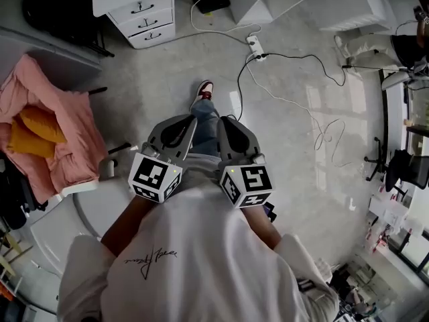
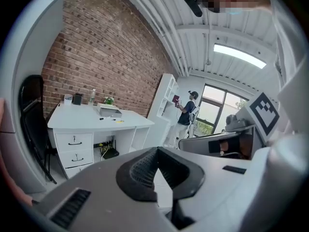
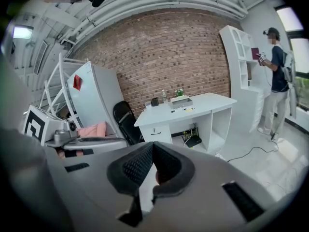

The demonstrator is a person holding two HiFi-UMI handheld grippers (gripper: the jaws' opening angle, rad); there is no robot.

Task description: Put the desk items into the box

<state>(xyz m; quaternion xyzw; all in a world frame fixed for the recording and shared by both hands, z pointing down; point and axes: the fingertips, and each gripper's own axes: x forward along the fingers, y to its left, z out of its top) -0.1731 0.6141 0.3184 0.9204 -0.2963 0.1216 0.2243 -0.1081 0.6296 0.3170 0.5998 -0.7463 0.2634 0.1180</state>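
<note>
Both grippers are held side by side in front of the person's chest, over the floor. The left gripper (image 1: 190, 121) and the right gripper (image 1: 222, 122) each have their jaws together with nothing between them. Across the room stands a white desk (image 3: 203, 105) against the brick wall. On it sit a shallow box (image 3: 181, 100), a black cup (image 3: 154, 102), a small plant (image 3: 179, 93) and some pens. The left gripper view shows the same desk (image 2: 87, 122) and box (image 2: 110, 111) beyond the shut left gripper (image 2: 157, 151). The right gripper (image 3: 152, 146) also points toward the desk from a distance.
A drawer unit (image 1: 144, 19) stands under the desk, with a power strip (image 1: 257, 45) and cables trailing over the floor. A pink cloth (image 1: 53, 139) lies at the left. A black chair (image 3: 126, 120) stands beside the desk. Another person (image 3: 277, 81) stands at a white shelf (image 3: 239, 71).
</note>
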